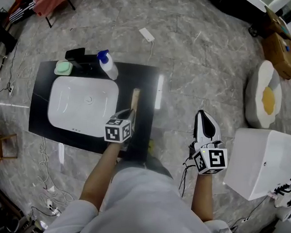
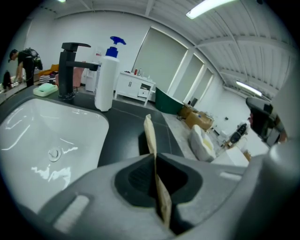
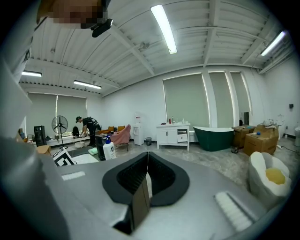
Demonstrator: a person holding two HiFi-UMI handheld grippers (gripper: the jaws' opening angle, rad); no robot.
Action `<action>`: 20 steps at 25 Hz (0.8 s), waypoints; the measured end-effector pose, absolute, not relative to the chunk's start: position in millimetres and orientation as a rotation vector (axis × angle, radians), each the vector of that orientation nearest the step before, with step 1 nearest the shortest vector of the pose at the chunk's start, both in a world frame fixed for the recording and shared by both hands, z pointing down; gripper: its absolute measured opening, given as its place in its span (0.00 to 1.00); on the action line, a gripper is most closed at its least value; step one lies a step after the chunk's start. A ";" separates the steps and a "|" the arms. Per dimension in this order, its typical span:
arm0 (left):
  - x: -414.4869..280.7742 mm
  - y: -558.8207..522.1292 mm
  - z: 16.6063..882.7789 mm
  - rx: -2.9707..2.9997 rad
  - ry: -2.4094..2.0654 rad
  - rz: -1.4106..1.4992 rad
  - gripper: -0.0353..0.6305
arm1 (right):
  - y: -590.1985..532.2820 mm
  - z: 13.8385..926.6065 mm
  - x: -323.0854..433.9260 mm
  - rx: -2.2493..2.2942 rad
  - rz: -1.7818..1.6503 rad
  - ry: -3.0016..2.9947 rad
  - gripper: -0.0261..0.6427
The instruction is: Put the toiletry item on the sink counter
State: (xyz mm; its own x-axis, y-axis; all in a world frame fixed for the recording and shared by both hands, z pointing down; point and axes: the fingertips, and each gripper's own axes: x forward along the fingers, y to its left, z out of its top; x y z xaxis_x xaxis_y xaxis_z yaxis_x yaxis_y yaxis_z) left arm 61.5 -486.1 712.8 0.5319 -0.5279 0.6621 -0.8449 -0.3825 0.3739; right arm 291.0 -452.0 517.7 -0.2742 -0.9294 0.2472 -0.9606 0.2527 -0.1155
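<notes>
Black sink counter (image 1: 144, 80) holds a white basin (image 1: 83, 103). Right gripper (image 1: 202, 116), well off to the right, has its jaws closed on nothing. Left gripper (image 1: 129, 115) clamps the thin tan toiletry item (image 1: 135, 97) over the counter, right of the basin.

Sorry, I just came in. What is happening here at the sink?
A person holds a gripper in each hand. The left gripper has its jaws shut on a thin, flat beige item, held on edge over the black counter, right of the white basin. Whether it touches the counter, I cannot tell. The right gripper is shut and empty, off to the side above the floor.
</notes>
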 end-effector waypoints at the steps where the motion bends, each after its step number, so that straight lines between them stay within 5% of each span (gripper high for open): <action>1: 61.0 -487.2 714.1 2.070 -1.112 0.584 0.07 | -452.5 518.9 291.3 1.809 0.371 -2.381 0.04; 20: 32.2 -482.6 704.2 2.092 -1.197 0.605 0.19 | -442.8 518.4 273.9 1.759 0.361 -2.411 0.05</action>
